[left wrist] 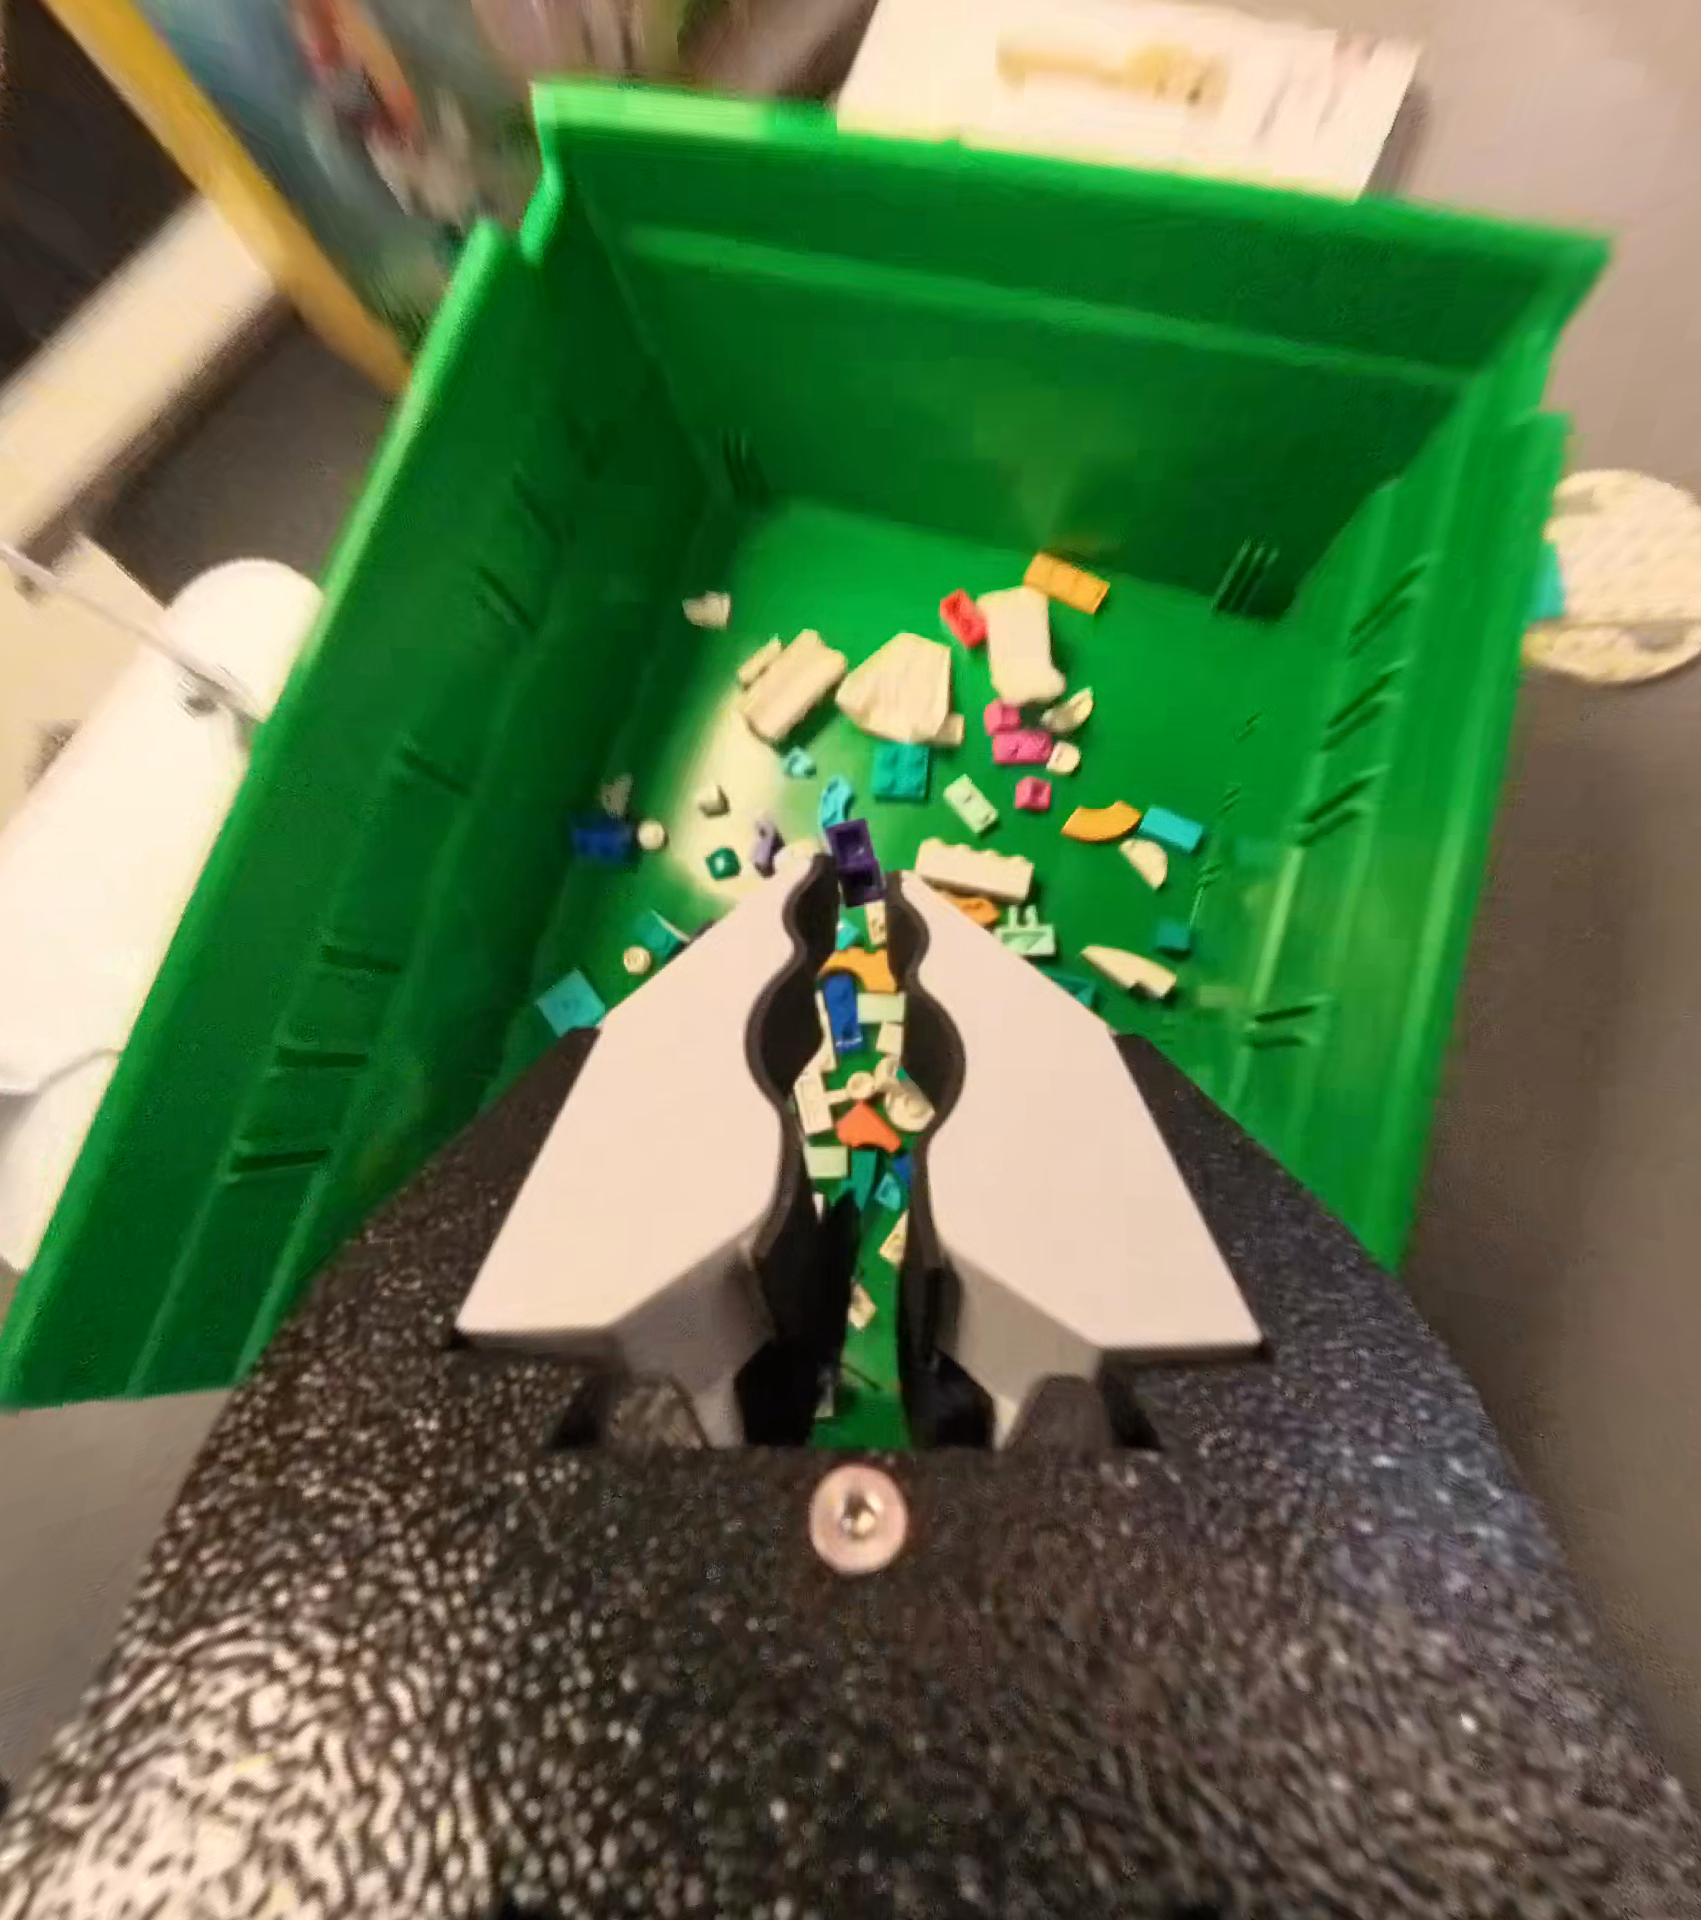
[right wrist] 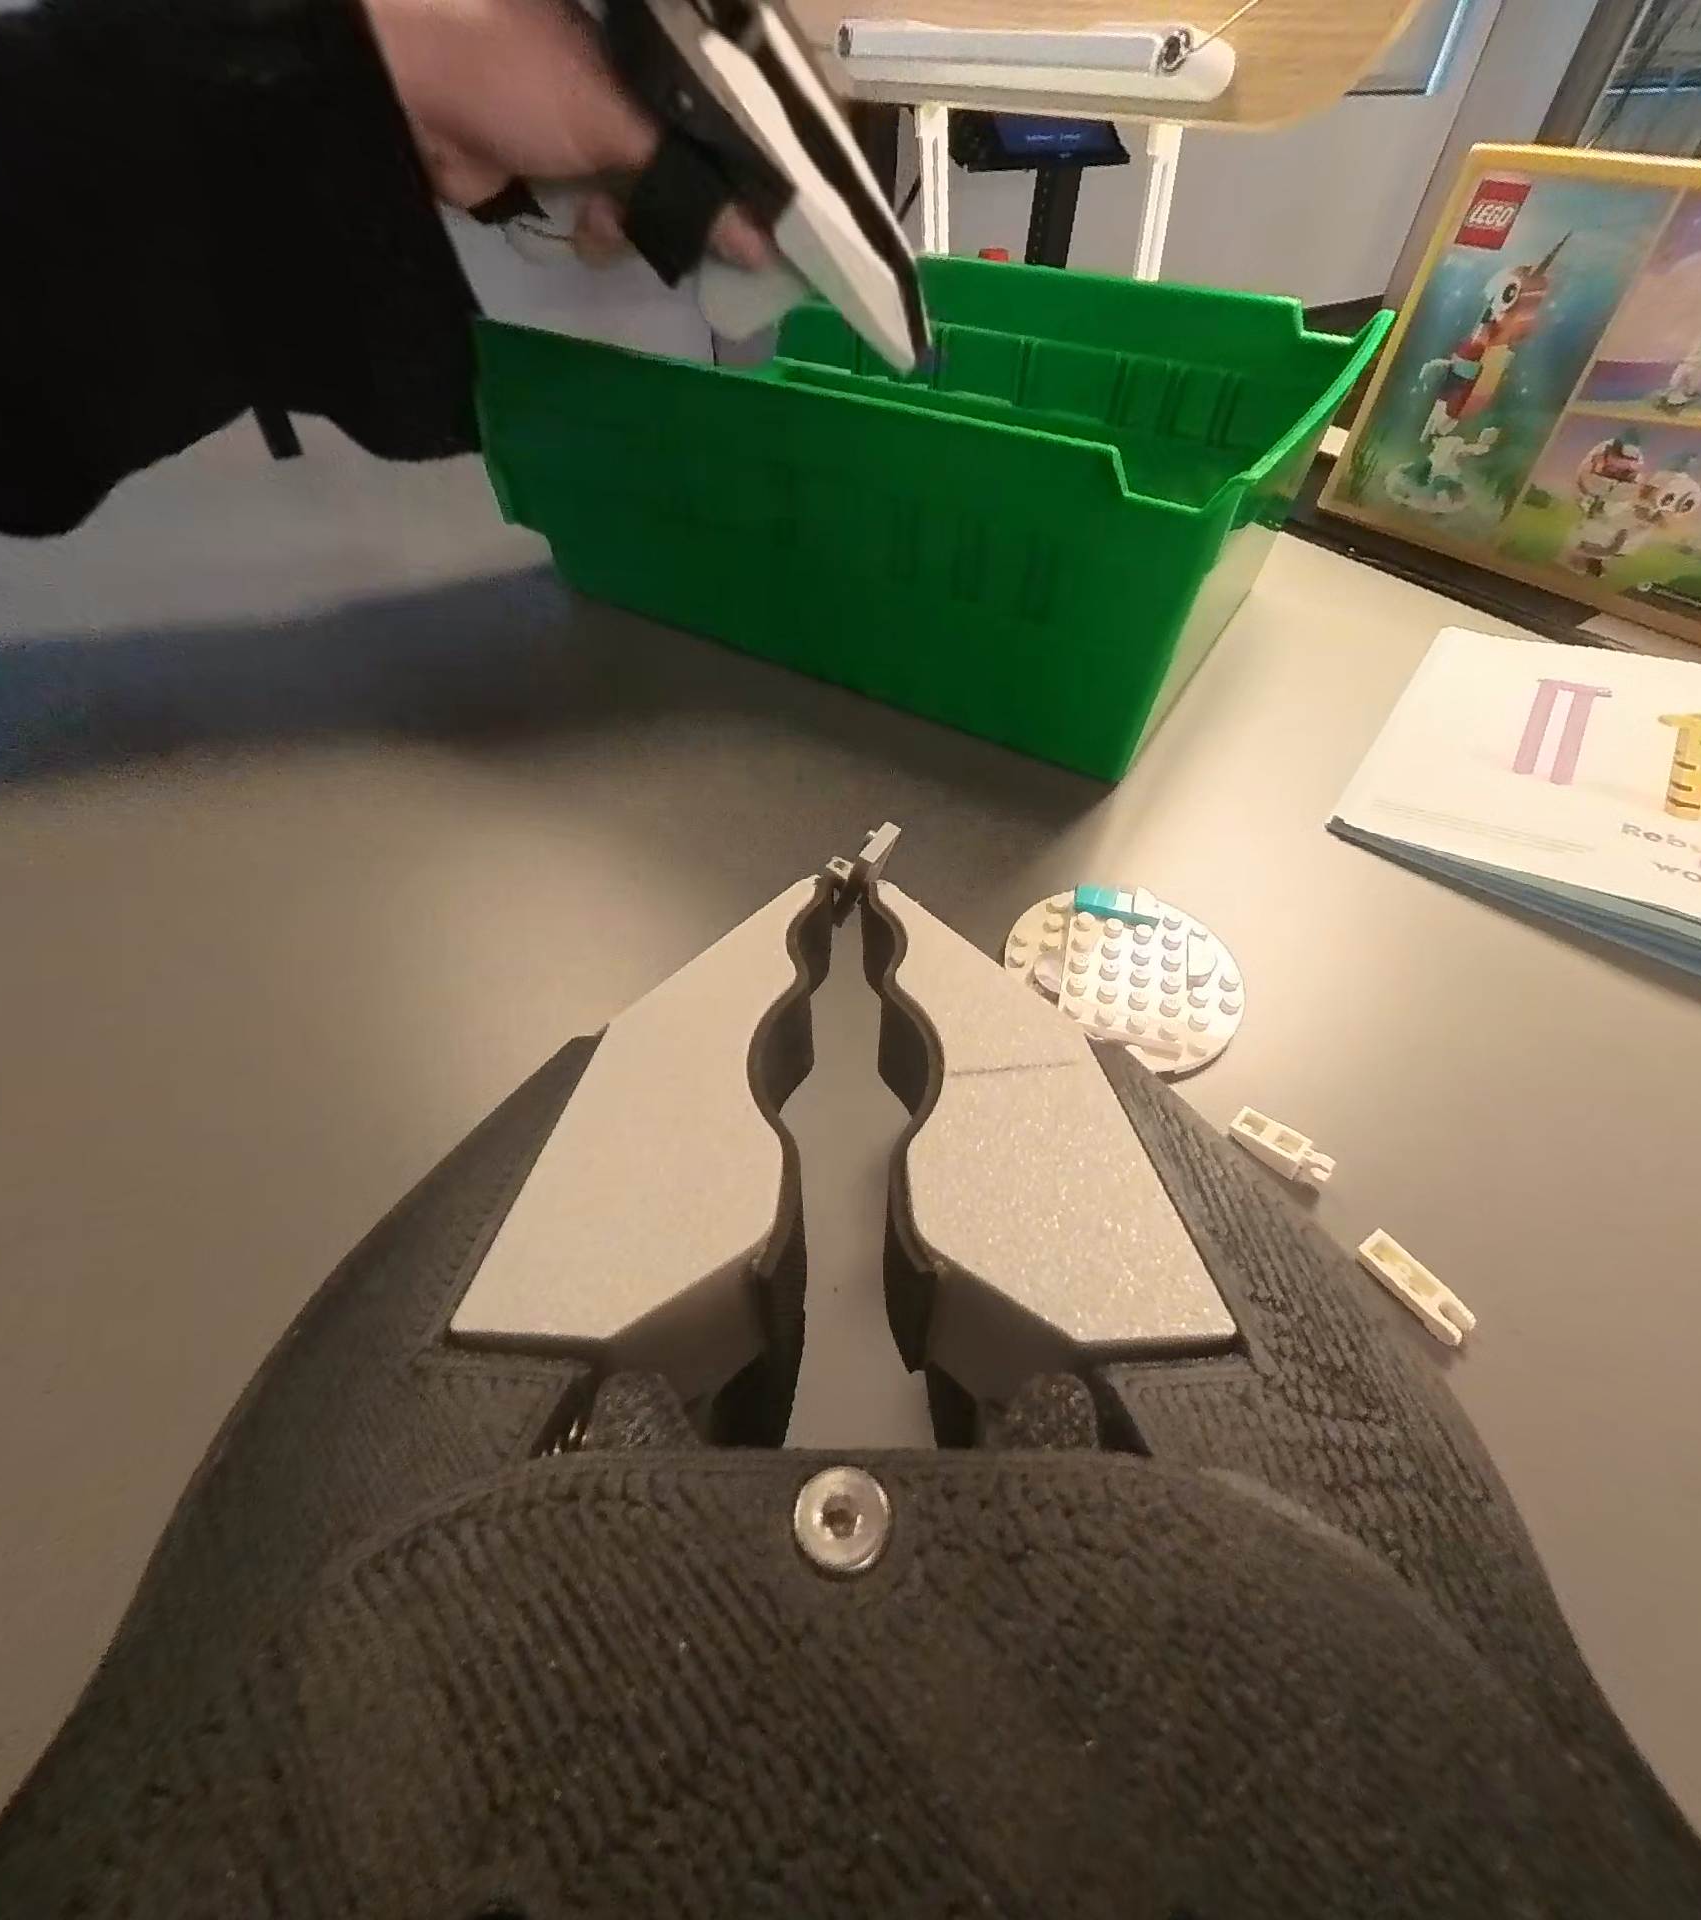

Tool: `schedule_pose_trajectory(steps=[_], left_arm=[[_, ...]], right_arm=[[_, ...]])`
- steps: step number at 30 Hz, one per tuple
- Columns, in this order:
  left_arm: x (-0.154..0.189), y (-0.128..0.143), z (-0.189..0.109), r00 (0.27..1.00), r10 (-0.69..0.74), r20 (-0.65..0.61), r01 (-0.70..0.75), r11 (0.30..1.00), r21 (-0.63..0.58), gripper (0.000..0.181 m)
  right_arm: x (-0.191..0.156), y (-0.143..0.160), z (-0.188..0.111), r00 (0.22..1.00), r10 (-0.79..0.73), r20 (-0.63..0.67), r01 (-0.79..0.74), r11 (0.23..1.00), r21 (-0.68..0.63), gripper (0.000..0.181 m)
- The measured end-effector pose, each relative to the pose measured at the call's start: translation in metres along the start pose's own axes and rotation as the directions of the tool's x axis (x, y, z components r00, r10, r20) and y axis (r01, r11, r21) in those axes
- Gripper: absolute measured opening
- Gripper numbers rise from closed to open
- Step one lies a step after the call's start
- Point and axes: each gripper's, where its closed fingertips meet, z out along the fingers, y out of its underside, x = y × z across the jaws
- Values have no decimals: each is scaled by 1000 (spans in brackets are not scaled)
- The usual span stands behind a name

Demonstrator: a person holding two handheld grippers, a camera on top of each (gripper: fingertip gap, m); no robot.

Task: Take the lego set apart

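Observation:
My left gripper [left wrist: 856,878] hovers over the green bin [left wrist: 389,831], nearly closed, with a small dark purple brick [left wrist: 851,852] between its tips. Many loose coloured and cream pieces [left wrist: 929,727] lie on the bin floor. My right gripper [right wrist: 856,894] hangs just above the grey table, shut on a small grey piece [right wrist: 867,857] that sticks out past its tips. The rest of the set, a round white studded plate [right wrist: 1126,966] with a teal piece on it, lies just right of the right gripper. The left gripper [right wrist: 903,348] also shows in the right wrist view, above the bin [right wrist: 825,561].
Two small white pieces [right wrist: 1277,1138] [right wrist: 1417,1283] lie on the table right of my right gripper. An open instruction booklet [right wrist: 1604,800] and the set's box [right wrist: 1594,395] stand at the right. A person's hand and dark sleeve [right wrist: 150,270] hold the left gripper. Spacing between my two grippers at the tips: around 25 centimeters. To the round white studded plate [right wrist: 1126,966]: right tips about 9 centimeters, left tips about 25 centimeters. My left wrist view [left wrist: 1632,566] looks at it from another angle.

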Motion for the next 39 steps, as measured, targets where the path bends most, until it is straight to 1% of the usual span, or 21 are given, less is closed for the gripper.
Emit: schedule_pose_trajectory(steps=[3,4,6,11,12,13,16,19,20,22,23,24,25,26,28,30,32,34,36,38,39], left_arm=[[-8,25,23,990,-113,-86,97,981,-168,8],[-12,34,29,989,-120,-83,99,970,-222,8],[-18,45,39,991,-118,-66,95,954,-284,8],[-23,56,53,992,-119,-33,101,936,-336,9],[-23,54,54,993,-118,-31,102,941,-322,11],[-23,53,54,993,-118,-29,102,941,-322,18],[-24,54,52,996,-92,-11,84,944,-319,23],[-26,44,42,998,-65,17,67,961,-270,23],[-30,38,32,997,-39,60,53,967,-247,19],[-41,16,-8,967,83,242,-41,984,-176,18],[-39,-2,-33,934,129,334,-103,990,-96,17],[-28,-21,-58,911,143,386,-157,988,5,17],[-6,-37,-77,911,140,388,-199,973,116,16],[22,-49,-91,928,145,343,-229,949,218,15],[89,-59,-100,960,211,184,-266,895,358,13],[157,-53,-88,949,316,0,-285,853,437,12],[216,-33,-63,901,396,-176,-285,847,448,12],[256,-14,-36,856,416,-307,-264,862,432,15],[279,0,-14,830,376,-413,-206,894,399,19],[297,5,0,798,318,-511,-132,921,367,23],[302,8,6,789,301,-535,-124,932,341,28]], right_arm=[[1,-1,-1,1000,1,-4,-1,1000,6,4],[2,-1,-1,1000,4,-4,-4,1000,7,4],[2,-1,-1,1000,5,-4,-5,1000,10,4],[0,0,-1,1000,-9,0,9,1000,3,4],[-1,0,-1,1000,-10,1,10,1000,3,4],[-1,0,-1,1000,-10,1,10,1000,3,4],[0,-1,-2,1000,-6,-3,6,1000,10,4],[1,-2,-3,1000,-7,-10,7,1000,19,4],[1,-3,-4,1000,-10,-16,11,1000,24,4],[4,-5,-6,999,-15,-32,16,999,37,4],[5,-7,-7,999,-14,-40,16,999,45,4],[7,-8,-8,999,-13,-49,16,998,54,4],[9,-11,-9,998,-14,-62,18,998,67,4],[11,-13,-11,997,-17,-77,23,996,82,4],[14,-19,-14,994,-25,-105,37,993,114,4],[16,-23,-16,991,-36,-130,54,989,136,4],[18,-25,-17,987,-51,-152,73,987,143,4],[20,-24,-18,983,-63,-170,88,986,141,4],[22,-24,-18,981,-62,-183,89,986,140,4],[24,-24,-19,981,-53,-186,81,986,145,4],[25,-24,-19,982,-46,-185,74,986,146,4]])
